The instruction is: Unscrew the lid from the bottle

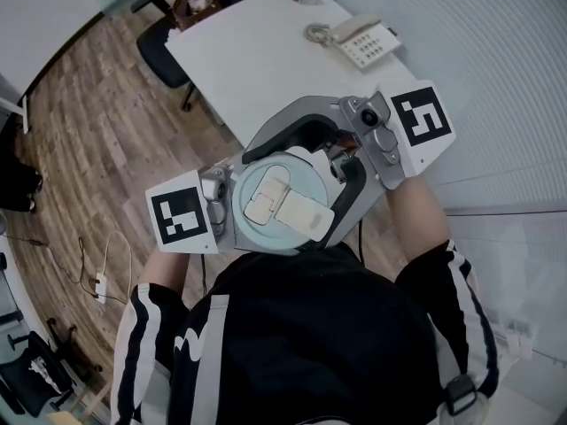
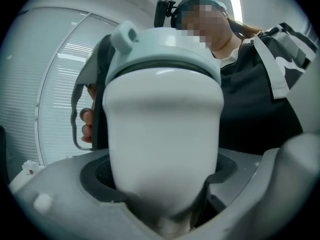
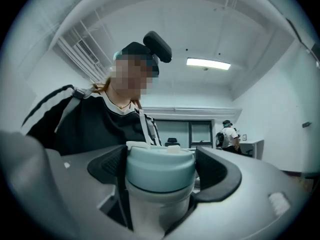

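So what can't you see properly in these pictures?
Bottle bottom: left gripper view, sunk between the jaws and blurred.
Bottle body: head view, the lid covers nearly all of it from above.
Screw thread: every view, under the lid, so how loose it is can't be told.
Phone buttons: head view, too small.

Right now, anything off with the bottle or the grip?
Nothing stands out: left gripper clamps the white bottle, right gripper is shut on the lid; lid sits square, no spill or damage visible.
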